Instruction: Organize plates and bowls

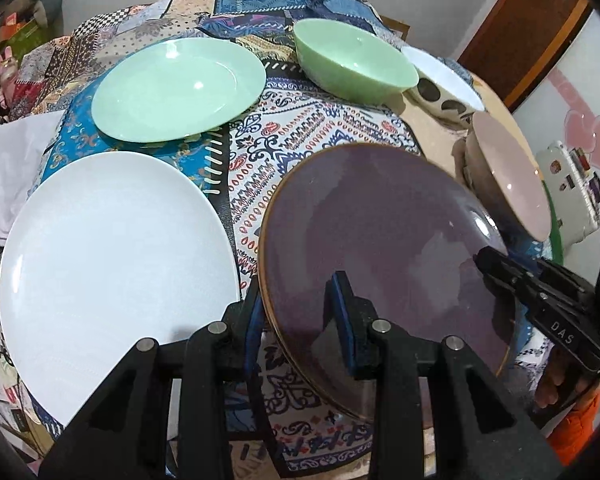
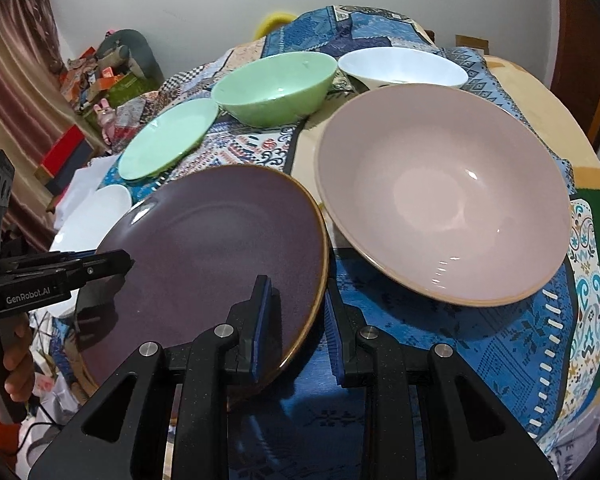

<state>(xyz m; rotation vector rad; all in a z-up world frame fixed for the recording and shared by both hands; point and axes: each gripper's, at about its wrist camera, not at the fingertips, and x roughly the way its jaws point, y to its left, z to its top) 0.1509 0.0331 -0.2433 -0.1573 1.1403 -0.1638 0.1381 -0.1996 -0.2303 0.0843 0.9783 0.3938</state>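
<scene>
Carrying purple plate (image 1: 380, 248) two-handed, tilted, clear of the patchwork tablecloth (image 1: 300, 128) near the table's front edge. Best kept level, both grips even, lowered flat onto a chosen stack rather than edge-first; likely target the white plate (image 1: 112, 256) just beside it, toward the front left corner, or the green plate (image 1: 176, 88) further back.

Left gripper (image 1: 296, 320): nearly closed, pads pinching the plate's brown rim, one above, one below.
Right gripper (image 2: 296, 324): nearly closed likewise, clamped across the opposite rim.

Surroundings: pink bowl (image 2: 440, 196) just beside the plate, toward the right edge, gap narrow, collision risk on any swing. Green bowl (image 2: 276, 88) and white spotted bowl (image 2: 404, 68) toward the far edge, well apart.
</scene>
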